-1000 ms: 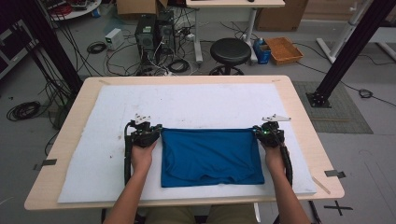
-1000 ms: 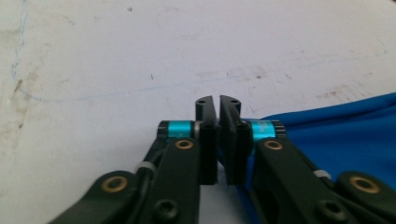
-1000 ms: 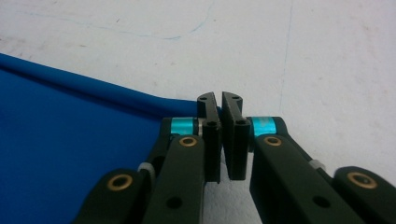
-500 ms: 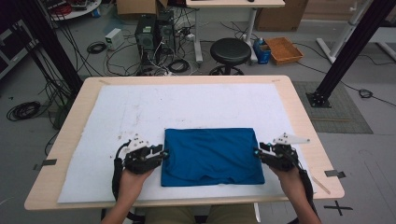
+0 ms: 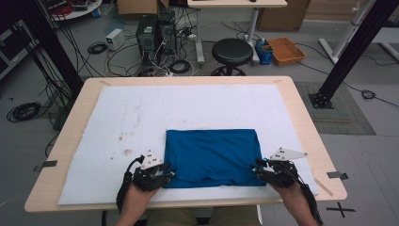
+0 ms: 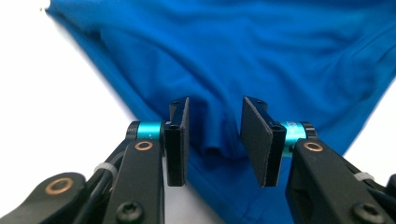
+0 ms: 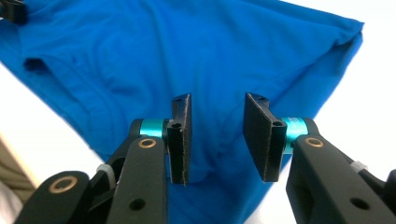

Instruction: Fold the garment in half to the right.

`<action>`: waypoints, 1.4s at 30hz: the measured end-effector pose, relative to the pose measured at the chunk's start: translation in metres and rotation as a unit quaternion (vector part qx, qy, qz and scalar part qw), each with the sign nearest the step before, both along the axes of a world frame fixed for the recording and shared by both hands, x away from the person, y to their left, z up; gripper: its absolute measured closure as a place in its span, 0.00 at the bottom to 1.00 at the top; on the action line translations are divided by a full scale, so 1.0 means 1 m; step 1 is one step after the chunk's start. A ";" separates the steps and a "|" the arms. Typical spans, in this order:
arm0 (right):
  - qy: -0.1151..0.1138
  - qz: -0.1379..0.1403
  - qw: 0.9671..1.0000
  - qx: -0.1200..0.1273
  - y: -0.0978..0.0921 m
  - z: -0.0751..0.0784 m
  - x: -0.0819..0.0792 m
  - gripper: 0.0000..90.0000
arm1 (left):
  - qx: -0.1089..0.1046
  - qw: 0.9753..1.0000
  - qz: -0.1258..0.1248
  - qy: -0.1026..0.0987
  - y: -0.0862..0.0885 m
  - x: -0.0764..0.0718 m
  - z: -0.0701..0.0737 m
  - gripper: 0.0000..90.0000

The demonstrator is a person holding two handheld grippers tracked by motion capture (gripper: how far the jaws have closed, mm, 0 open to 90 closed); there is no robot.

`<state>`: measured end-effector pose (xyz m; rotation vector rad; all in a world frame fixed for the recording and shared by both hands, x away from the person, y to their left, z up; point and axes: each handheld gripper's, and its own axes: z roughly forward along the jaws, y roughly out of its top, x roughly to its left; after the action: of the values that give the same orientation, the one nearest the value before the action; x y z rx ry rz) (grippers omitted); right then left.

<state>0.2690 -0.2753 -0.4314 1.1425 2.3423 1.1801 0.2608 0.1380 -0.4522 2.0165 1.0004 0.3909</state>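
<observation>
A folded blue cloth (image 5: 212,157) lies flat on the white mat (image 5: 141,117) covering the counter (image 5: 301,108), toward the near edge. The left tongs (image 5: 170,173) sit at the cloth's near left corner and the right tongs (image 5: 256,168) at its near right corner.

In the left gripper view the left tongs (image 6: 215,140) stand partly open, with a small pucker of cloth (image 6: 261,60) between the pads but not pinched. In the right gripper view the right tongs (image 7: 217,140) are open about as wide over the cloth (image 7: 154,56) near its corner, holding nothing.

The work looks like another fold, picking up the near edge at both corners. The main risk is a shallow bite: the cloth is in several layers, and if the pads close on the top layer alone, the stack would peel apart on lifting and the earlier fold would open. Closing one side before the other, or lifting unevenly, would skew the edge and leave a crooked fold. The pads could also nip the mat beneath if pressed too low, dragging it along with the cloth.
</observation>
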 end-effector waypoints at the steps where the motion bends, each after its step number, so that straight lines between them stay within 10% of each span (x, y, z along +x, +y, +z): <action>1: 0.000 0.002 1.000 -0.004 0.001 0.000 -0.001 0.71 | 0.008 1.000 0.002 -0.006 -0.001 0.000 0.000 0.74; 8: -0.008 -0.008 1.000 -0.012 -0.004 0.004 -0.006 0.72 | -0.007 1.000 0.012 -0.018 0.000 -0.003 0.003 0.93; 13: 0.037 0.013 0.999 -0.025 0.002 -0.008 -0.004 0.85 | -0.045 0.999 0.005 -0.011 0.003 -0.005 0.006 0.95; 20: 0.011 0.006 1.000 -0.025 -0.010 0.010 -0.010 0.96 | -0.132 0.991 0.006 0.031 0.022 -0.008 0.010 0.96; 28: 0.061 0.014 0.996 -0.062 -0.008 -0.003 -0.014 0.87 | -0.090 0.993 0.009 0.071 0.019 -0.013 0.003 0.96; 30: 0.054 0.008 0.997 -0.051 -0.010 0.001 -0.014 0.78 | -0.083 0.995 0.007 0.056 0.018 -0.014 0.004 0.94; 35: -0.029 -0.019 0.999 -0.014 -0.017 0.011 -0.013 0.53 | -0.101 0.995 0.010 -0.006 0.020 -0.010 0.013 0.53; 42: -0.085 -0.074 0.994 -0.001 -0.029 0.010 0.008 0.23 | -0.126 0.987 0.045 -0.084 0.037 0.015 0.027 0.31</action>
<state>0.2769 -0.3043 -0.4217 1.1449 2.0960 1.1727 0.2759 0.1752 -0.4253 1.6877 0.9851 0.4504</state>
